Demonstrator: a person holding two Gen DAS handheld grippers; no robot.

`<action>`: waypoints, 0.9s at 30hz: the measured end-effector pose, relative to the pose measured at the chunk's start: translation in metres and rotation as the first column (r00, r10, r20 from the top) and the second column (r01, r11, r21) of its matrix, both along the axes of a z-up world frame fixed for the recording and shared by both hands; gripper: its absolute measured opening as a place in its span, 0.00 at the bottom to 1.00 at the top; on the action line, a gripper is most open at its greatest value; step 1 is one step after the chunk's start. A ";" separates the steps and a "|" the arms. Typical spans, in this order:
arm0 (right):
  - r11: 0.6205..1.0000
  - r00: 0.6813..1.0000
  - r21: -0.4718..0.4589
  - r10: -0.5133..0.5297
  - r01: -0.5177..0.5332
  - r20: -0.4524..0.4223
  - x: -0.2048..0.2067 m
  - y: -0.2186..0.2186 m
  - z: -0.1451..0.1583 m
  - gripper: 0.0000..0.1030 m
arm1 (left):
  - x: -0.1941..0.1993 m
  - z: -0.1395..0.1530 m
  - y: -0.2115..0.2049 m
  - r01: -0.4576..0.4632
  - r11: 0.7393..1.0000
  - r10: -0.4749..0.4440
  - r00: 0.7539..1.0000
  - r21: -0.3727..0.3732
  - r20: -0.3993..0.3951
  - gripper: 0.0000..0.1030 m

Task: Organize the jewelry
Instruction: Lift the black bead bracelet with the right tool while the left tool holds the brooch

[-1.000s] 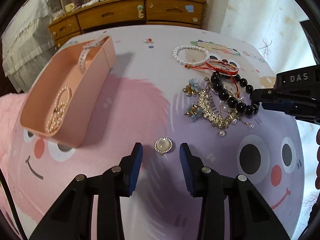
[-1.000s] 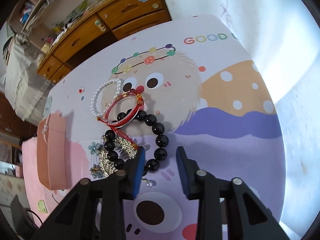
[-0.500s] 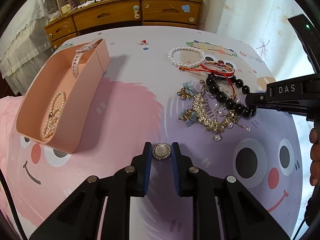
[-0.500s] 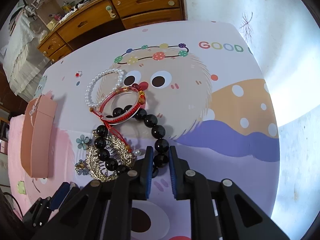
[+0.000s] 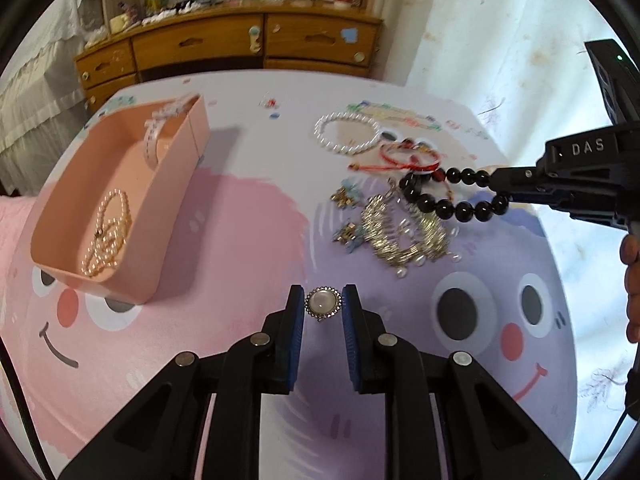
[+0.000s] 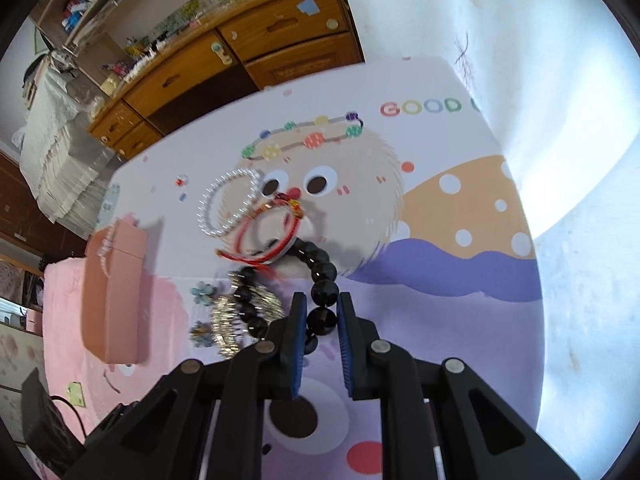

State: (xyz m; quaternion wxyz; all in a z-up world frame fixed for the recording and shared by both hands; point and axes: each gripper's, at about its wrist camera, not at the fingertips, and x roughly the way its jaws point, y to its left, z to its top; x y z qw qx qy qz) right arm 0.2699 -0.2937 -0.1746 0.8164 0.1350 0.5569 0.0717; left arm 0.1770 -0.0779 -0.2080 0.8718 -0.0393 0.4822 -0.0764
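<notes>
Jewelry goes left: we pinch the brooch [image 5: 323, 304] in our left hand-held gripper [image 5: 322, 309], black beads [image 6: 322, 300] in the right hand-held gripper [image 6: 323, 312]; the pink tray [image 5: 176, 184], lengthwise at the table's left edge, lies nearer the left.

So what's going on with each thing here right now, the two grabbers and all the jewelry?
Left gripper: shut on the round brooch.
Right gripper: shut on the black bead bracelet, part lifted.
Pink tray: open, holding a pearl strand and a watch.
White pearl bracelet: flat on the table.
Red cord bracelet: on the table.
Gold hair comb: on the table.
</notes>
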 end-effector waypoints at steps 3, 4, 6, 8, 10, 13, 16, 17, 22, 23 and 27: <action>1.000 0.999 -0.007 0.010 -0.010 0.033 -0.005 0.005 0.018 0.14 | -0.005 0.012 0.004 0.023 0.999 -0.022 0.999 -0.030 0.023 0.16; 1.000 0.999 -0.007 0.014 -0.014 0.044 -0.007 0.005 0.024 0.14 | -0.006 0.016 0.006 0.027 0.999 -0.026 0.999 -0.038 0.029 0.16; 1.000 0.997 -0.005 0.019 -0.018 0.069 -0.008 0.011 0.036 0.14 | -0.008 0.024 0.011 0.037 0.998 -0.035 0.999 -0.049 0.040 0.16; 1.000 0.996 -0.001 0.024 -0.024 0.087 -0.009 0.015 0.046 0.14 | -0.009 0.032 0.016 0.046 0.997 -0.043 0.997 -0.055 0.056 0.16; 0.999 0.993 0.002 0.033 -0.034 0.116 -0.011 0.021 0.060 0.14 | -0.011 0.041 0.022 0.056 0.997 -0.052 0.996 -0.057 0.075 0.16; 0.999 0.988 0.015 0.045 -0.048 0.148 -0.013 0.030 0.076 0.14 | -0.015 0.056 0.034 0.072 0.995 -0.063 0.992 -0.076 0.109 0.16; 0.997 0.980 0.037 0.064 -0.072 0.186 -0.016 0.043 0.092 0.14 | -0.018 0.069 0.049 0.089 0.989 -0.070 0.986 -0.122 0.150 0.16; 0.995 0.977 0.053 0.072 -0.084 0.201 -0.016 0.049 0.097 0.14 | -0.019 0.073 0.055 0.093 0.987 -0.072 0.984 -0.130 0.161 0.16; 0.983 0.951 0.119 0.103 -0.143 0.290 -0.018 0.078 0.115 0.14 | -0.019 0.090 0.086 0.089 0.982 -0.053 0.976 -0.168 0.212 0.16; 0.978 0.942 0.131 0.115 -0.163 0.315 -0.019 0.088 0.119 0.14 | -0.018 0.093 0.093 0.092 0.978 -0.050 0.974 -0.185 0.221 0.16; 0.963 0.914 0.150 0.152 -0.222 0.377 -0.023 0.117 0.127 0.14 | -0.013 0.099 0.119 0.094 0.970 -0.042 0.972 -0.222 0.229 0.16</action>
